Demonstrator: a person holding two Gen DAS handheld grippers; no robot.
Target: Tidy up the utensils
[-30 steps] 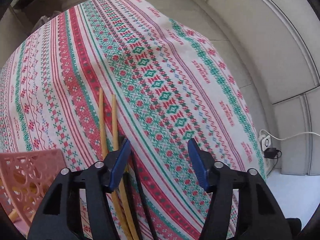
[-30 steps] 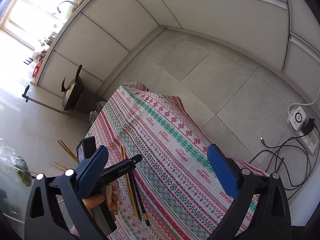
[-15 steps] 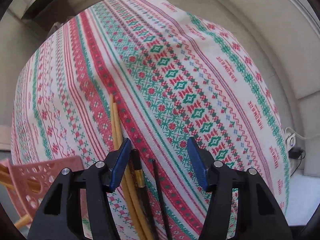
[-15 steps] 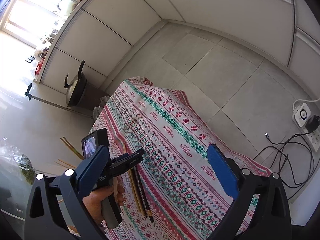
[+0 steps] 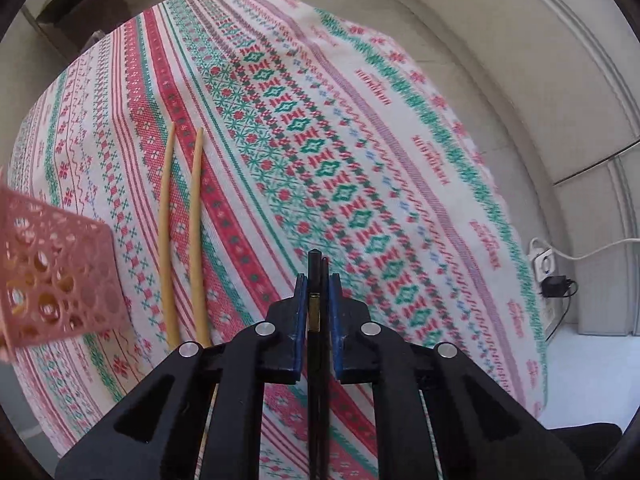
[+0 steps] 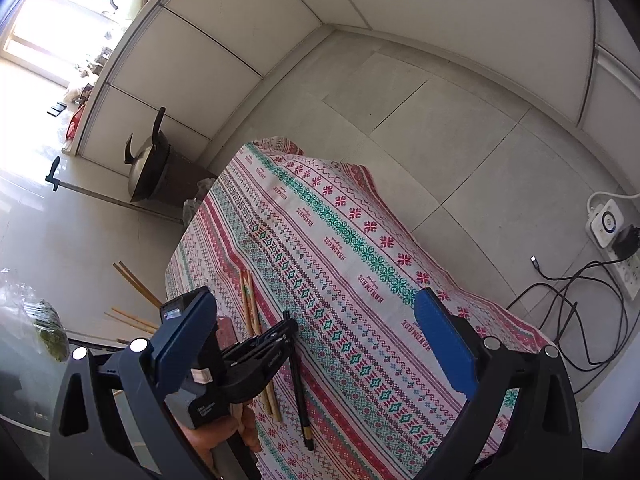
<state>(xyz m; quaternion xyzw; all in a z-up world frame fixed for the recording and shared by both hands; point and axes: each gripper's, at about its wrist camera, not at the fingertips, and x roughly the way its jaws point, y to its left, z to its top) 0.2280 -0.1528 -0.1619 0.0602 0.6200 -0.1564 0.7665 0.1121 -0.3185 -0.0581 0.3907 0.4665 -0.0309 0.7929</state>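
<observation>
Black chopsticks (image 5: 316,276), thin, stiff and likely slippery, are pinched near their top end by the left tongs (image 5: 317,304), just right of the bamboo chopsticks (image 5: 182,236) on the tabletop (image 5: 360,120); right tongs (image 6: 316,344) are spread.

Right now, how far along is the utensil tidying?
Some pale sticks already show through the pink basket, so that part looks done. In hand: the left gripper is shut on the black chopsticks. Left: the two bamboo chopsticks lie on the tablecloth. The right gripper hangs open, holding nothing.
</observation>
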